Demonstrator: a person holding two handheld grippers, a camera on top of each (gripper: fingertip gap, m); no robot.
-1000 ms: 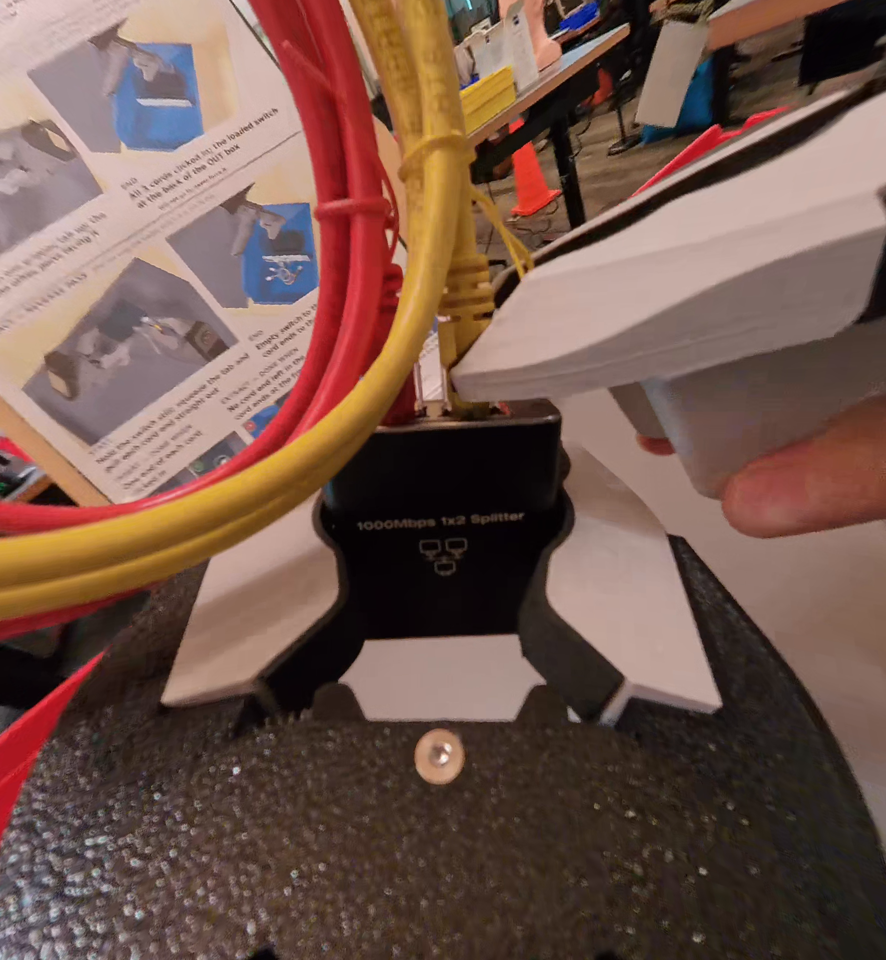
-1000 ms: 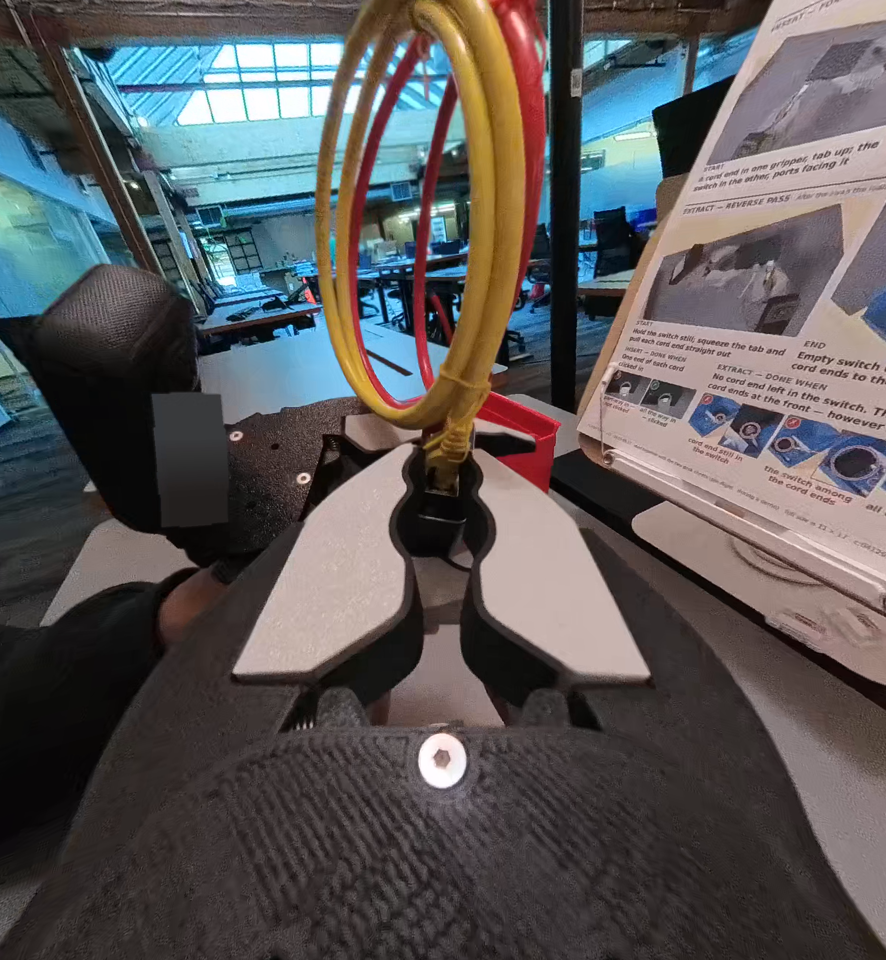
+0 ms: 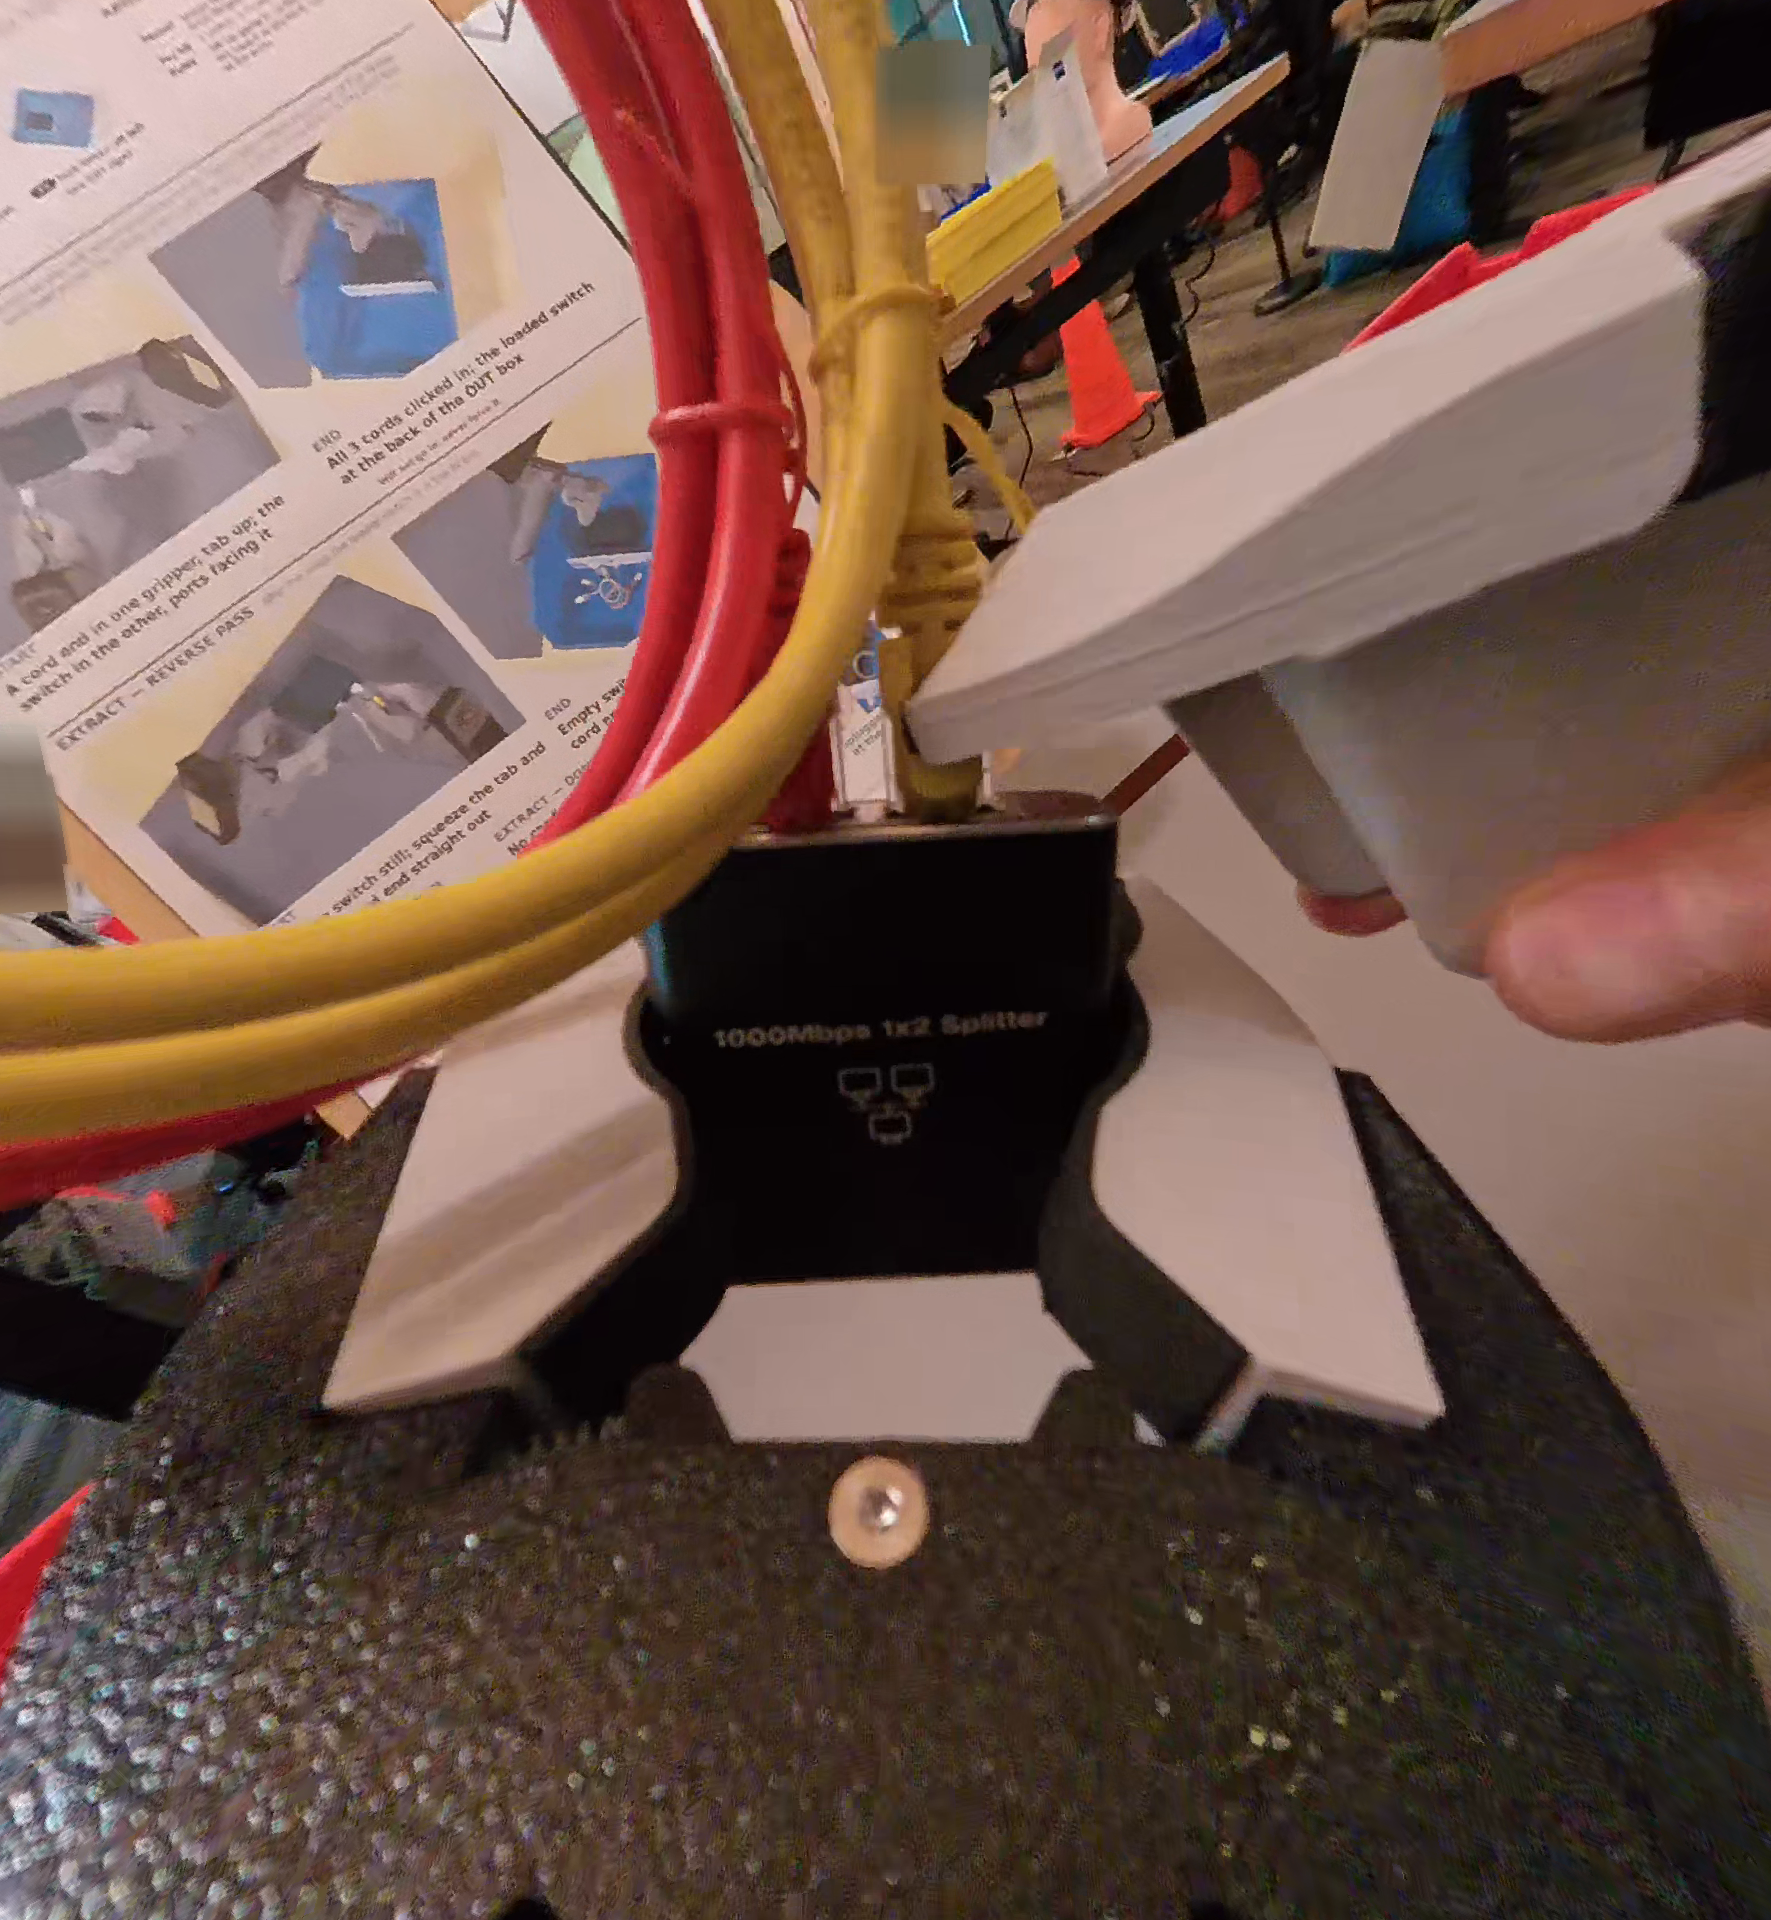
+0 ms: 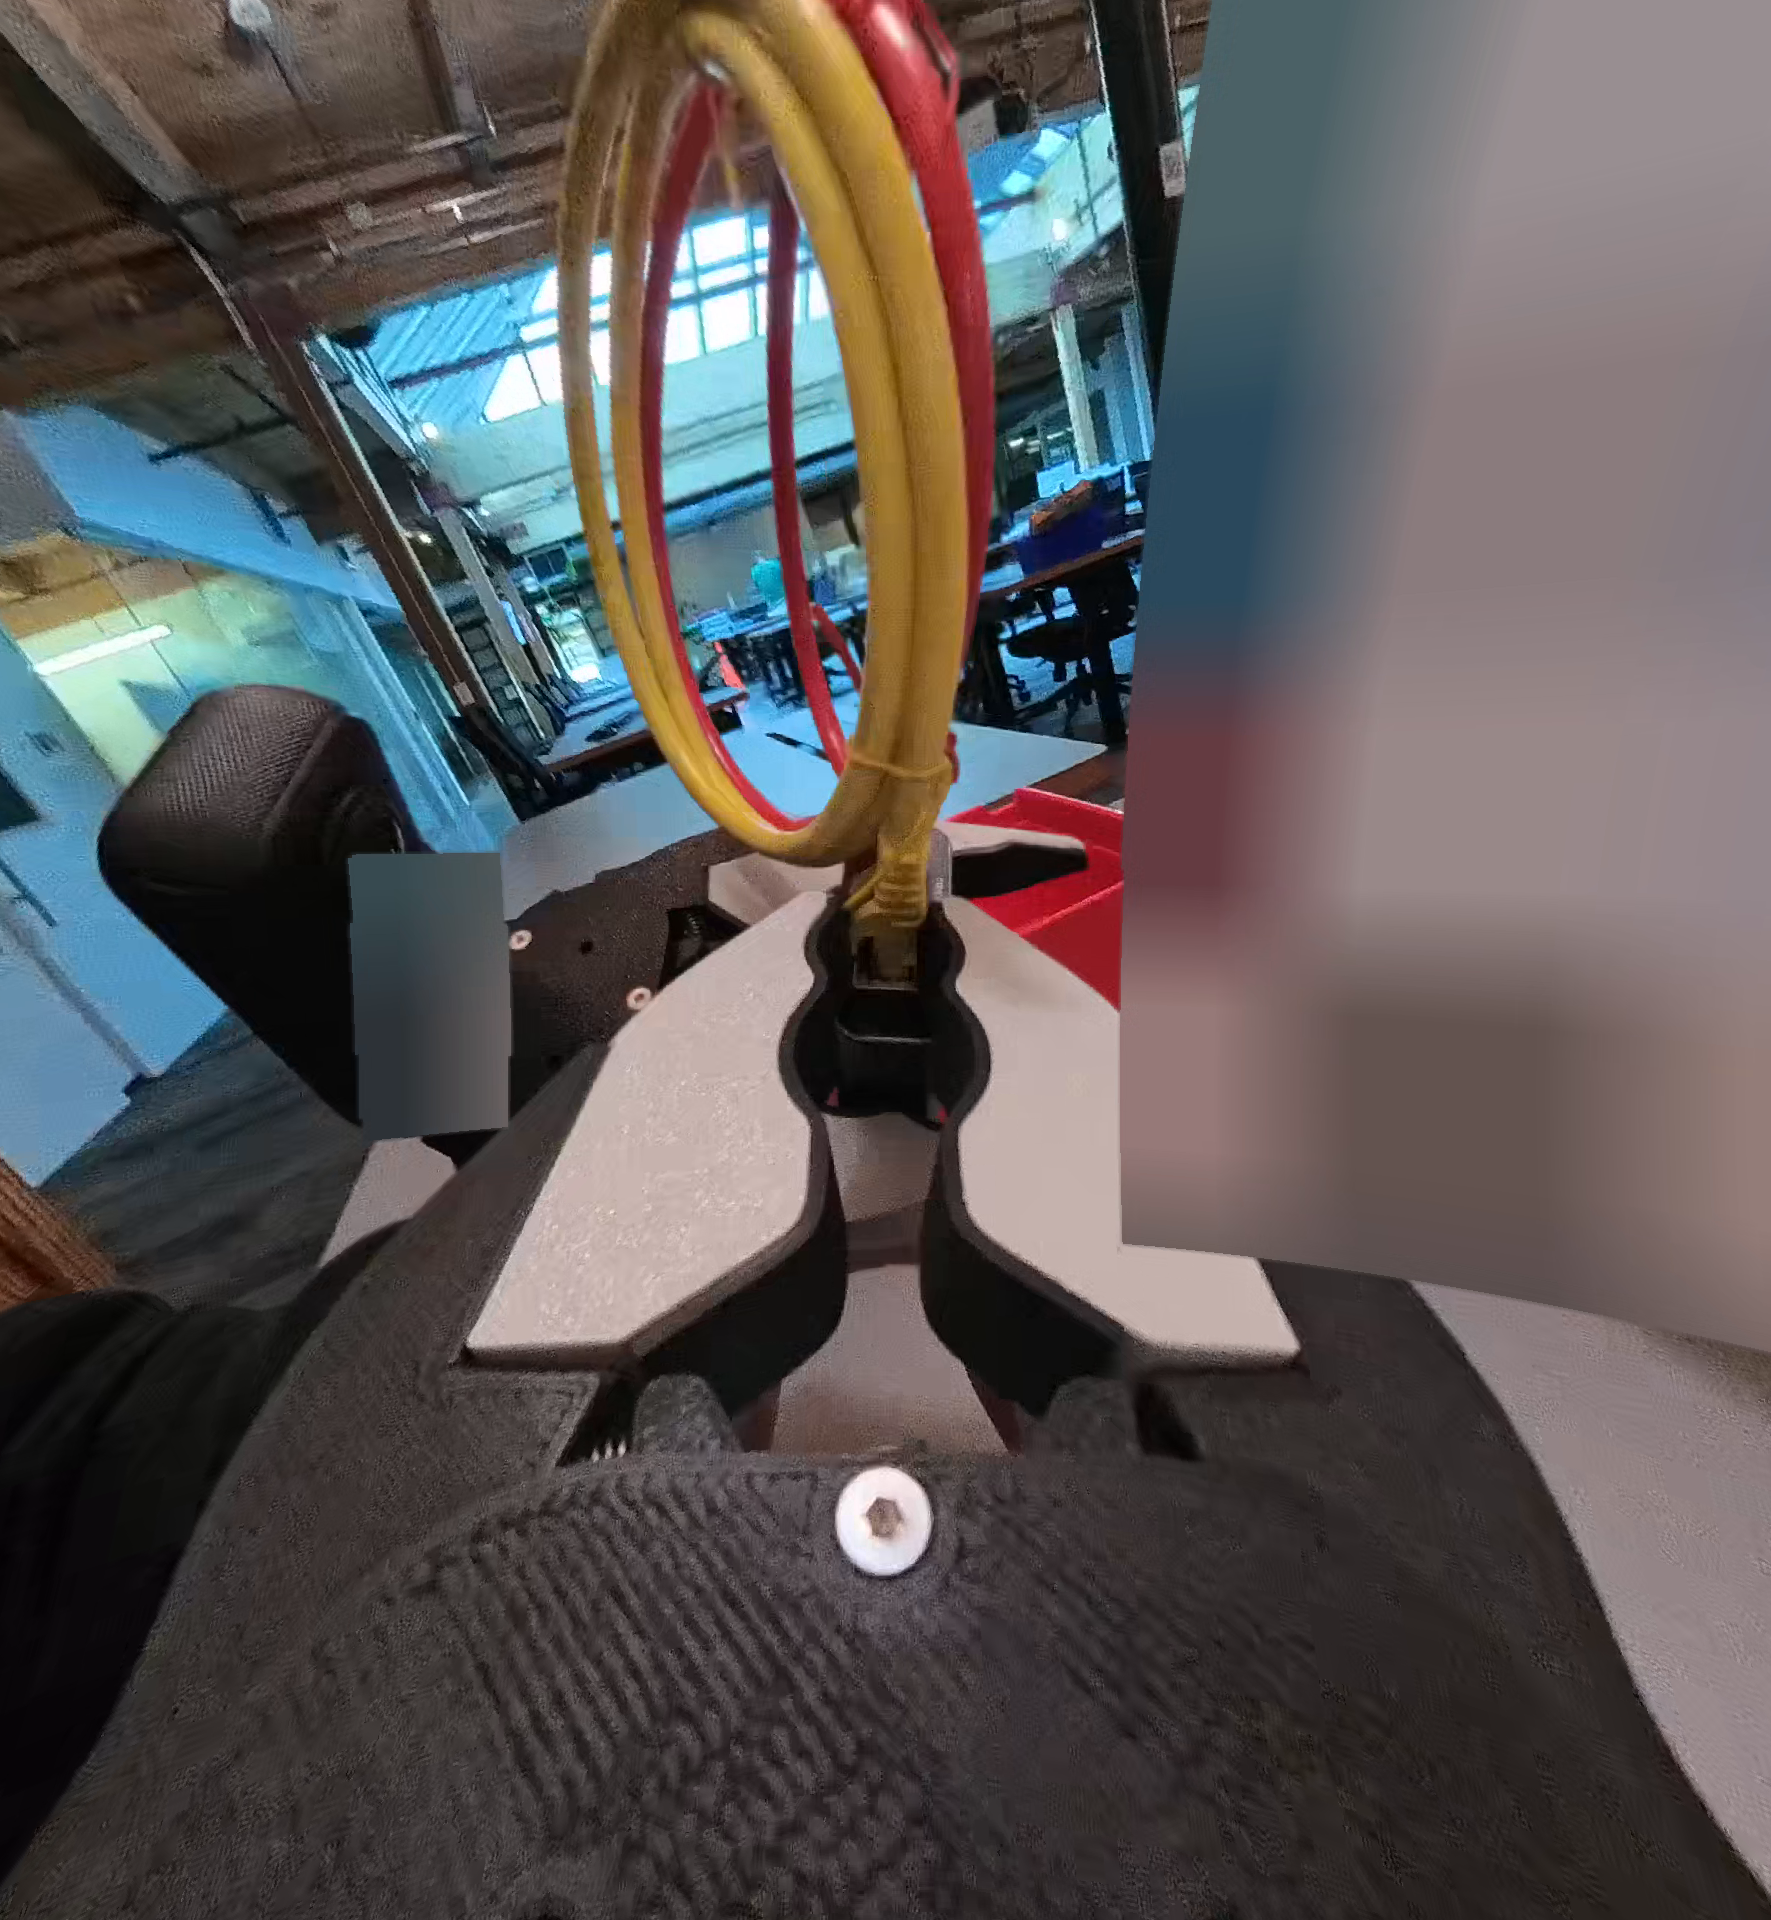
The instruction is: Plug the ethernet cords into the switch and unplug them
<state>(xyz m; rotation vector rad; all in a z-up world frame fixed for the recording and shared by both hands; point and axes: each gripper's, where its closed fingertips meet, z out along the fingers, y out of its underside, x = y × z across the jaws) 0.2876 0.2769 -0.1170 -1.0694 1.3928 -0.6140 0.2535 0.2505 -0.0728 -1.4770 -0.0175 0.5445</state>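
Note:
My left gripper (image 3: 886, 966) is shut on the black switch (image 3: 886, 1132) and holds it with its ports facing away from me. A coiled red cord (image 3: 725, 436) and a coiled yellow cord (image 3: 860, 520) stand up out of the ports. My right gripper (image 4: 886, 914) is shut on the yellow cord's plug (image 4: 891, 894), right at the switch (image 4: 881, 1029). In the left wrist view its grey fingers (image 3: 1276, 582) reach in from the right and pinch the yellow plug (image 3: 938, 774) at the port.
An instruction sheet (image 3: 289, 468) stands on a board at the left. A red bin (image 4: 1047, 862) lies behind the grippers. A hand (image 3: 1691, 935) holds the right gripper above the white table (image 3: 1587, 1195). A black chair (image 4: 237, 831) stands beyond at the left. The tips of one gripper are about 5 cm away from the tips of the other.
Both grippers have tilted upward together with the switch and cords. The right gripper still pinches the yellow plug at the port, and the left still grips the switch.

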